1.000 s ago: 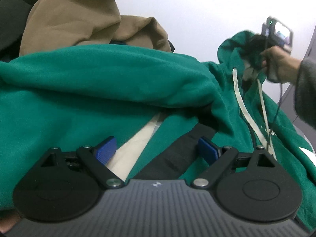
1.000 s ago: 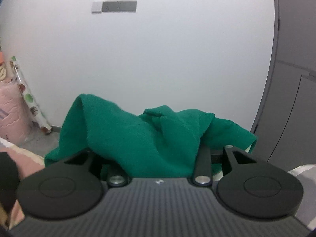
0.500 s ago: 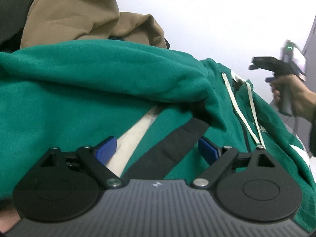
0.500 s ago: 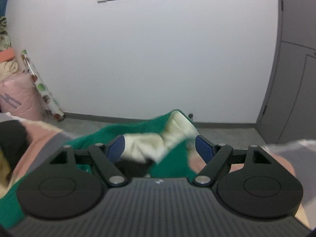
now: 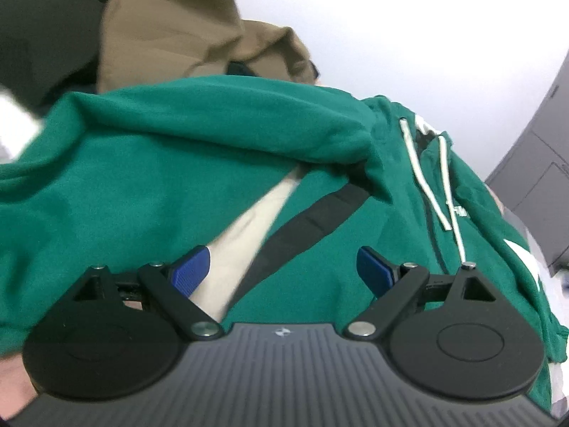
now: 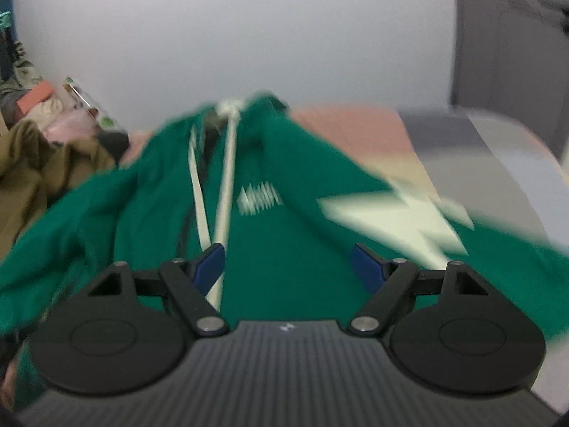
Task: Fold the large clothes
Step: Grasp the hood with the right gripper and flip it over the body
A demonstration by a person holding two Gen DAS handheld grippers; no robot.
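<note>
A large green hoodie [image 5: 170, 185] with white drawstrings [image 5: 416, 163], a cream stripe and a black stripe lies spread in front of me. My left gripper [image 5: 282, 272] is open and empty, low over the hoodie's striped part. In the blurred right wrist view the hoodie [image 6: 284, 249] shows its chest print and a white lightning shape [image 6: 402, 213]. My right gripper [image 6: 288, 265] is open and empty just above the hoodie's chest, a drawstring [image 6: 227, 192] running by its left finger.
A tan garment [image 5: 185, 32] and a dark garment [image 5: 42, 35] are piled behind the hoodie; the tan one also shows in the right wrist view [image 6: 39, 170]. A white wall [image 6: 284, 35] and grey cabinet doors [image 5: 537, 163] stand beyond. A pink and grey surface [image 6: 426, 135] lies under the hoodie.
My right gripper let go of the hood, opened, and swung down over the hoodie's chest. The hood dropped flat. My left gripper stayed open and shifted slightly.
</note>
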